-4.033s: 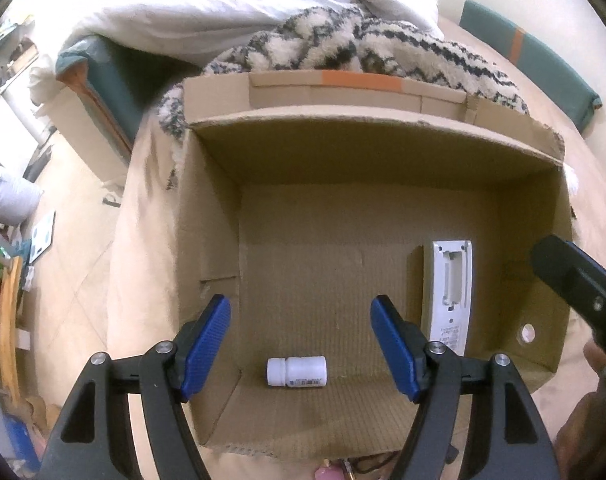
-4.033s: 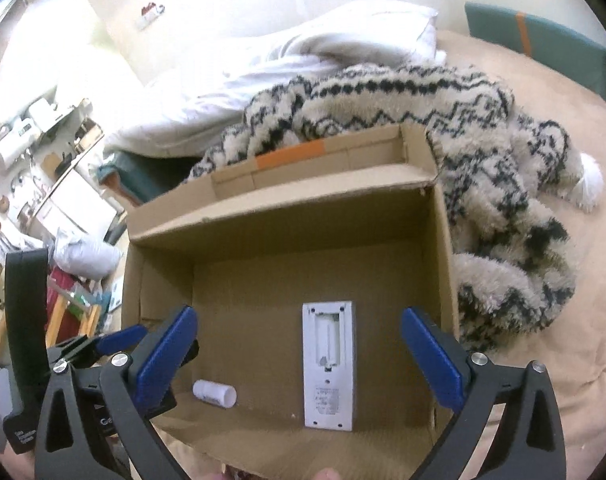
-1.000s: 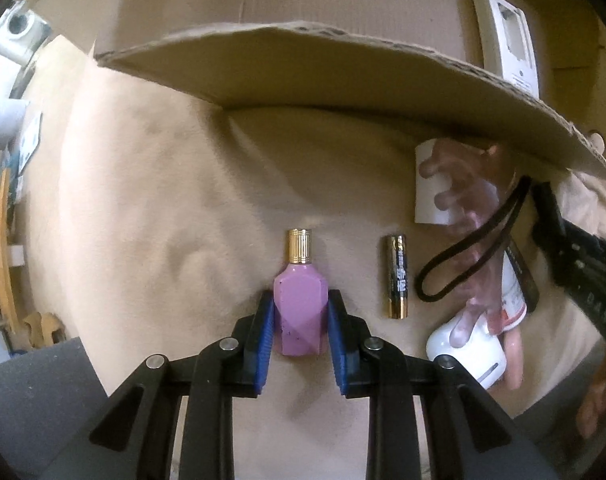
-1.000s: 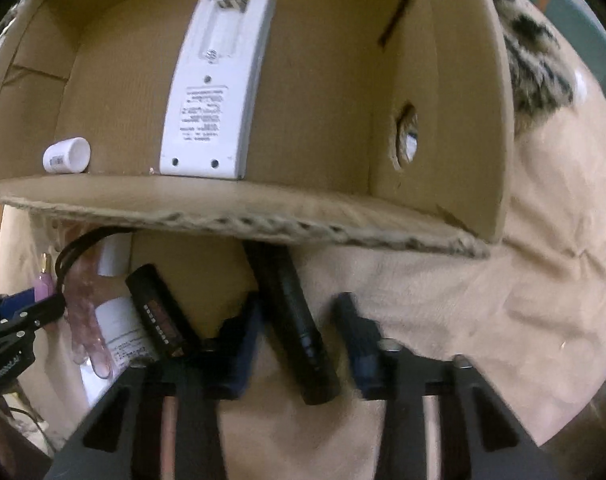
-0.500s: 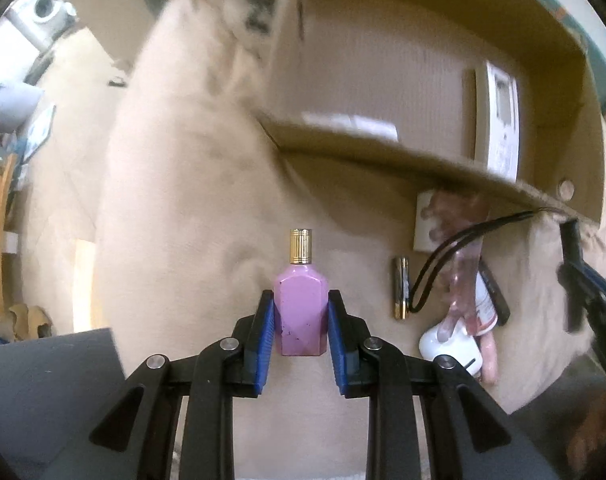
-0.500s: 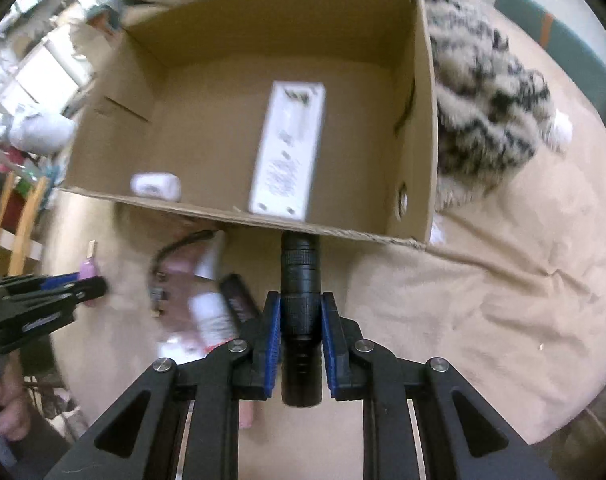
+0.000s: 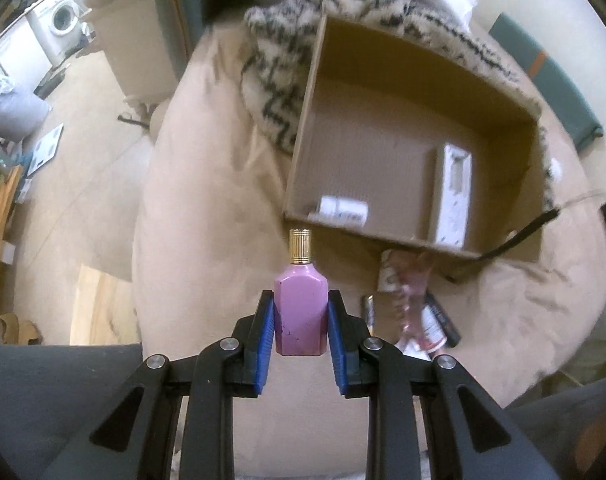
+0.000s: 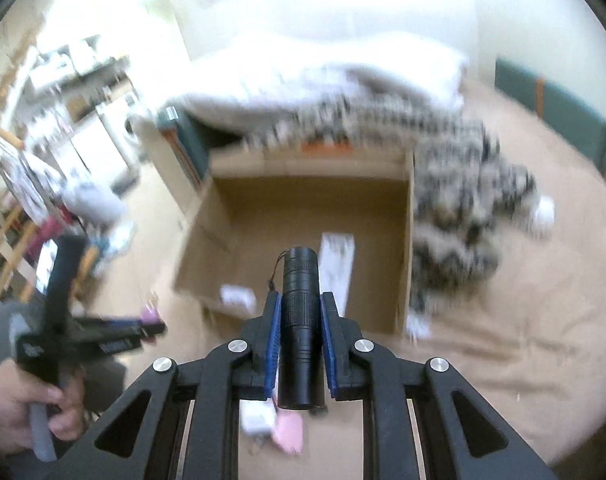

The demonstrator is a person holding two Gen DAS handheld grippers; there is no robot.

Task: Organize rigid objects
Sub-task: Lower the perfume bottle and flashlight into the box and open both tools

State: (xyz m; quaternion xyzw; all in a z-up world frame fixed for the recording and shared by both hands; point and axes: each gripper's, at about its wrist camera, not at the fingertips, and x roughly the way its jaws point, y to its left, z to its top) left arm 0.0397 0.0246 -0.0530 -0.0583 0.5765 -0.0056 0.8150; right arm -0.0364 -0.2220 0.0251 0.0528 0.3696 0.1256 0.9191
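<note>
Purple bottle (image 7: 301, 308), gold-capped, is clamped upright in the left gripper (image 7: 301, 334) above the bed, just near of the cardboard box (image 7: 303, 120); judged step: carry to box. Right view: the right gripper (image 8: 300, 332) is closed on the black flashlight (image 8: 299, 328), box (image 8: 223, 216) beyond; next, lower both inside, beside the remote (image 7: 451, 196).

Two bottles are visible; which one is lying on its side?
The white bottle inside the cardboard box lies sideways; the purple bottle is held in the left claw.
</note>
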